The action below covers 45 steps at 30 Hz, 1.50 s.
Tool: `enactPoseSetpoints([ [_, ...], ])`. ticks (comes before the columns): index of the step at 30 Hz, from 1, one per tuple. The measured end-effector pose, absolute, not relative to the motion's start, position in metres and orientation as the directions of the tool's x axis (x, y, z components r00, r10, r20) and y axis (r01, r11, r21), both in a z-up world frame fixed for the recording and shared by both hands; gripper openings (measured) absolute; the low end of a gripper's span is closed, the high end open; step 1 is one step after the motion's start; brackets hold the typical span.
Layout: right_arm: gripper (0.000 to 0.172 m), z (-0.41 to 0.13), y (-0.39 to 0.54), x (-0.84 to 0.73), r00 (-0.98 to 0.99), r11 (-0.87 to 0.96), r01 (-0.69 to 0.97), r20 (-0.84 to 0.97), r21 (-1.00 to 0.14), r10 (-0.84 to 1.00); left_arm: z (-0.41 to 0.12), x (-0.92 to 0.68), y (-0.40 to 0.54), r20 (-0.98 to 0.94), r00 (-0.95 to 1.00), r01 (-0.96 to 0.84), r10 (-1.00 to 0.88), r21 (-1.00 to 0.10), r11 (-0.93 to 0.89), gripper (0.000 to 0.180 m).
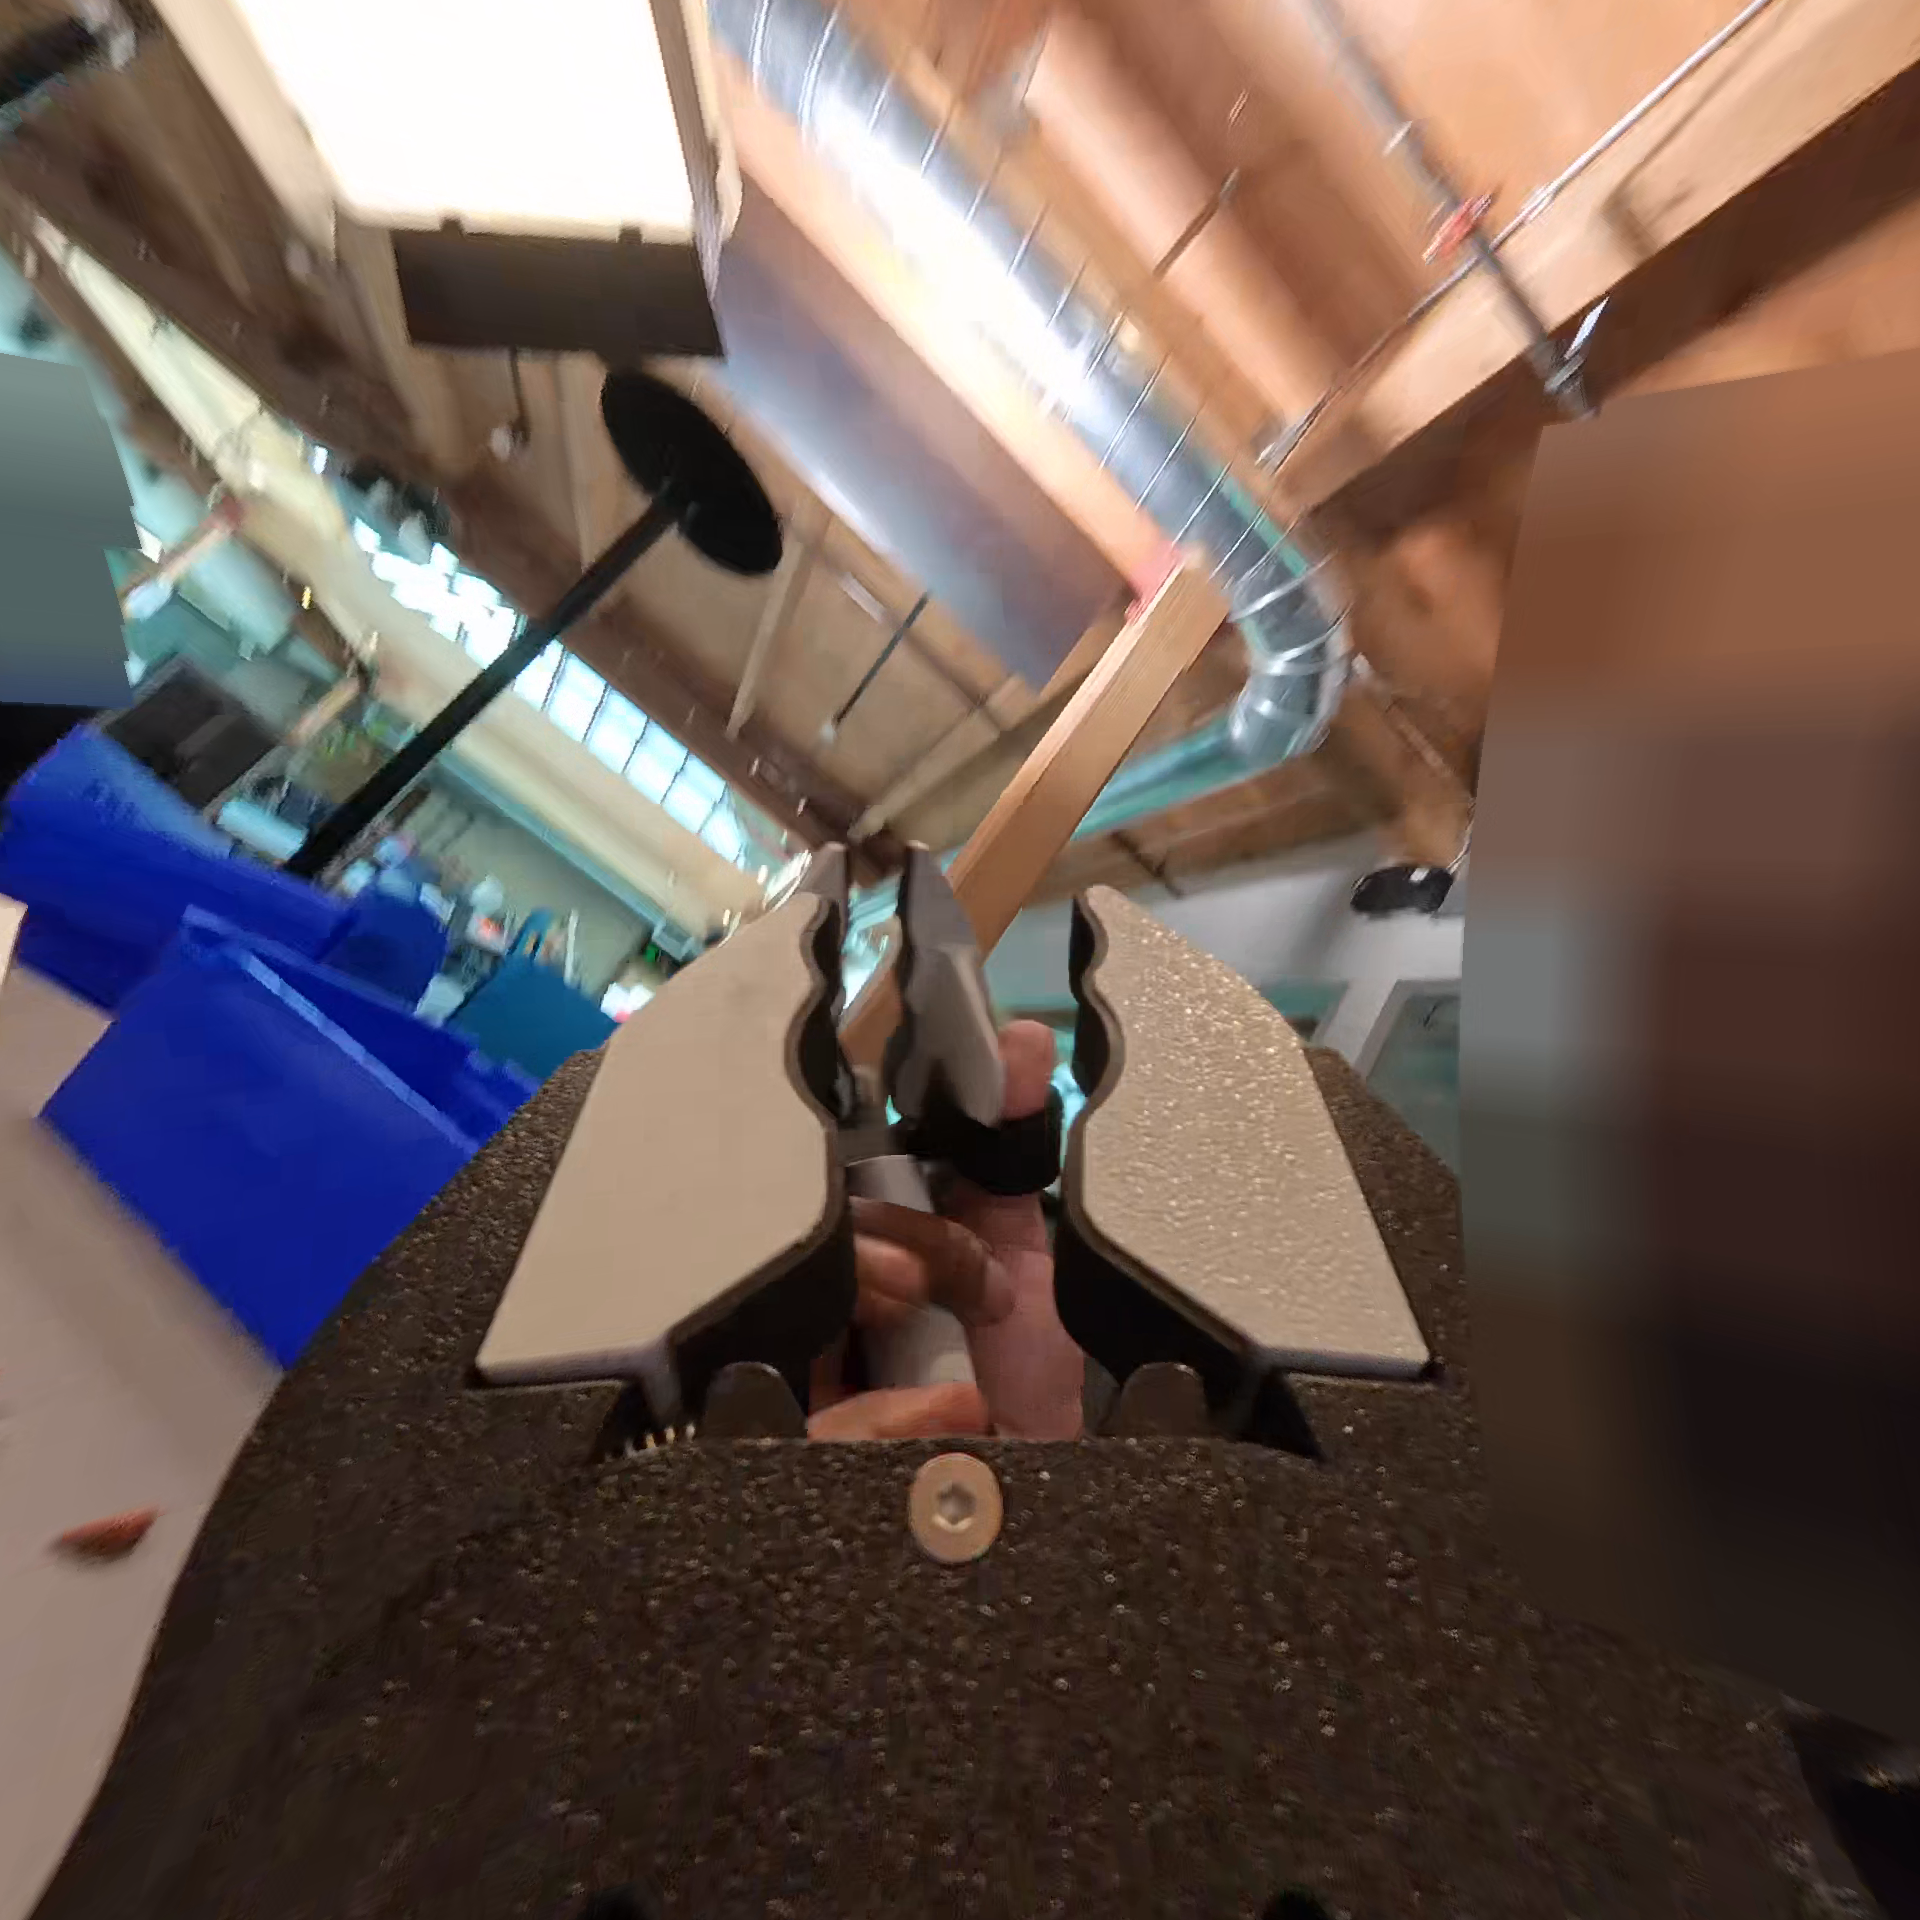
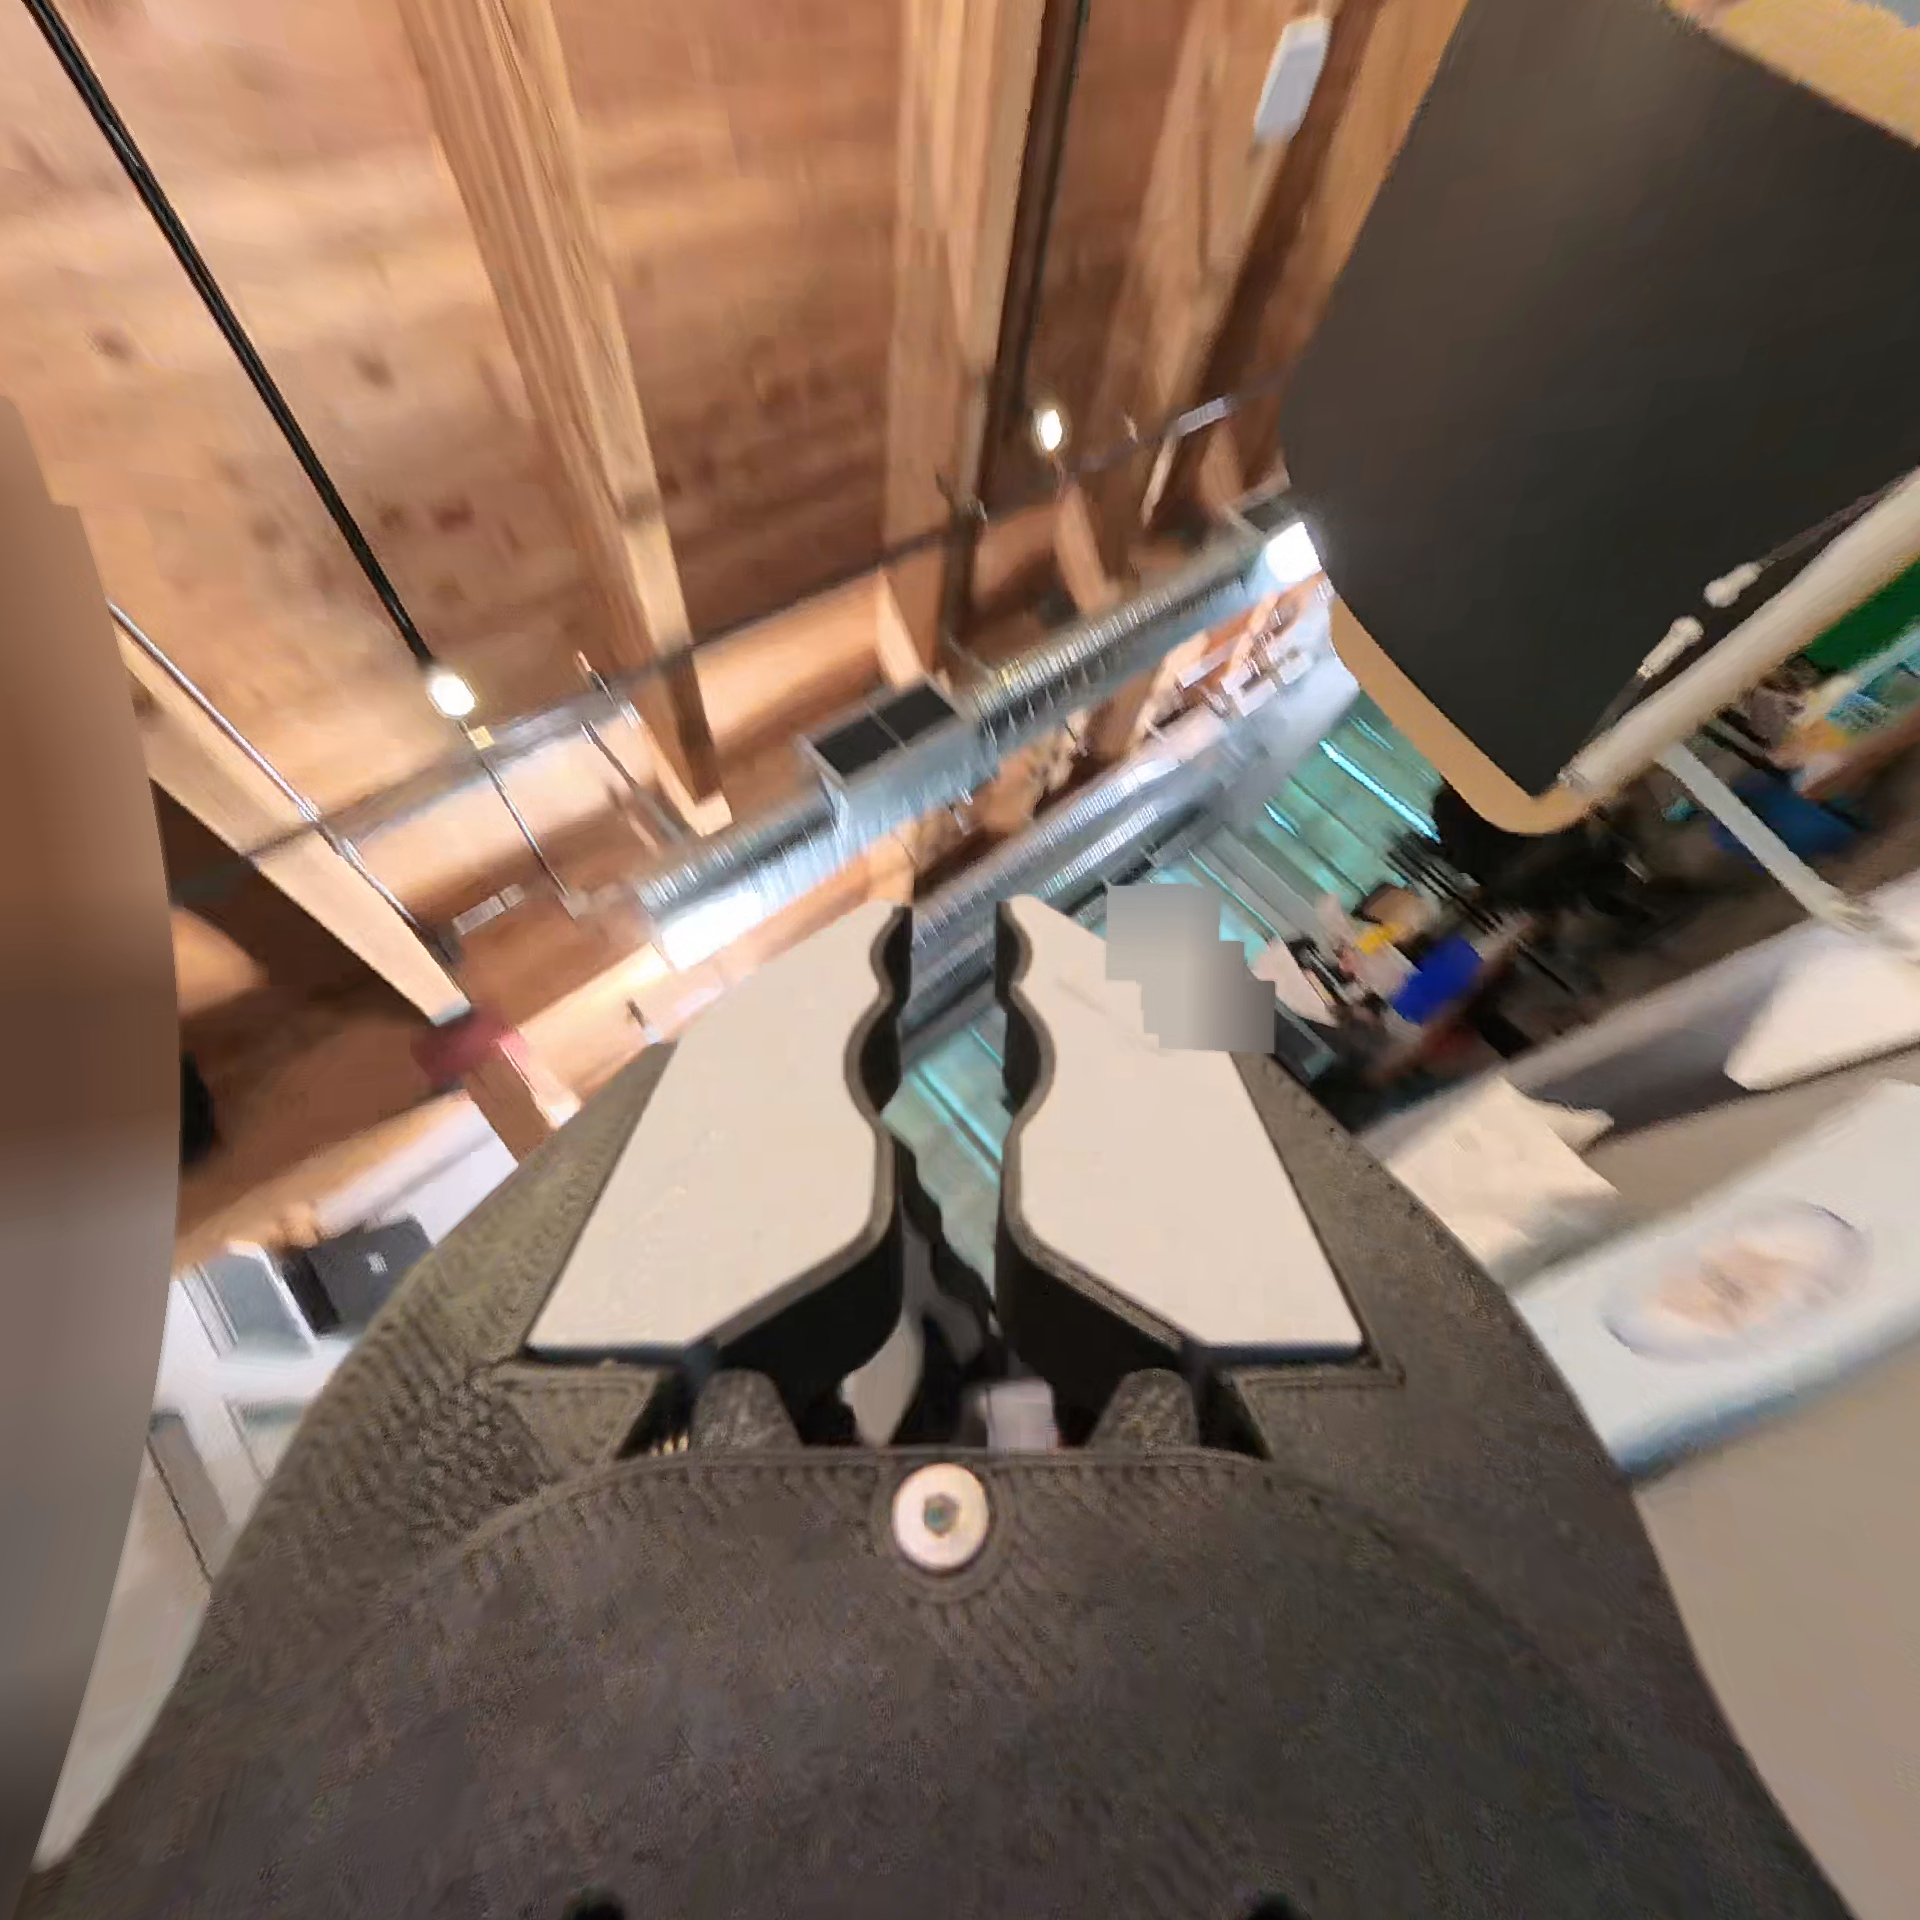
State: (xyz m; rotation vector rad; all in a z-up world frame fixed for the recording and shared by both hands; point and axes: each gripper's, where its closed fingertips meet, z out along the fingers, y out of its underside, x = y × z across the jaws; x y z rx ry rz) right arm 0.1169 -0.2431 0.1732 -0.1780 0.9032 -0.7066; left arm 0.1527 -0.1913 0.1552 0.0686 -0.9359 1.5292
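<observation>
Your left gripper (image 1: 956, 935) points up toward the ceiling with its jaws spread wide and nothing pressed between the pads. In the gap you can see the other gripper (image 1: 883, 935) farther off, its two grey fingers close together, with a hand (image 1: 966, 1278) wrapped round its handle just below. A pale wooden strip (image 1: 1081, 769) runs from behind those fingers toward one o'clock; whether anything touches it cannot be told from this angle. At nine o'clock sit blue bins (image 1: 239, 1091) on a white table (image 1: 62, 1299), and a black pole (image 1: 488, 696) slants up toward eleven o'clock to a black disc. A silver duct (image 1: 987, 312) crosses the wooden ceiling at twelve o'clock.

Your right gripper (image 2: 956, 925) also aims upward — its jaws stand a narrow slot apart, and only the blurred room shows through that slot, so it holds nothing. Wooden beams (image 2: 540, 364) fill the view from ten to twelve o'clock, a ribbed silver duct (image 2: 904, 790) lies just beyond the fingertips, and a black panel (image 2: 1610, 364) with a pale rim hangs at two o'clock. A white tabletop (image 2: 1714, 1299) sits at four o'clock.
</observation>
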Motion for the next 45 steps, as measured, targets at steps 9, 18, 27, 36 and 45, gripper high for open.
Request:
enactPoseSetpoints([
  [9,0.011,0.2,-0.238,0.137,0.434,0.707,0.599,-0.59,-0.376,-0.681,0.163,0.146,-0.18,0.46,-0.479,-0.749,0.747,-0.658,-0.075,0.056],
  [18,0.0,0.225,-0.229,0.139,0.452,0.691,0.521,-0.526,-0.501,-0.721,0.173,0.121,-0.164,0.456,-0.299,-0.79,0.838,-0.611,0.05,0.046],
  [27,0.005,0.153,-0.167,0.178,0.545,0.713,0.236,-0.517,-0.66,-0.659,0.209,0.232,-0.167,0.514,-0.581,-0.81,0.631,-0.441,-0.386,0.045],
  [36,0.018,0.145,-0.143,0.195,0.607,0.711,0.127,-0.512,-0.692,-0.607,0.236,0.234,-0.136,0.397,-0.627,-0.778,0.67,-0.361,-0.514,0.05],
  [45,0.014,0.149,-0.155,0.193,0.676,0.833,0.157,-0.558,-0.53,-0.482,0.244,0.268,-0.099,0.361,-0.734,-0.67,0.575,-0.244,-0.701,0.004],
])
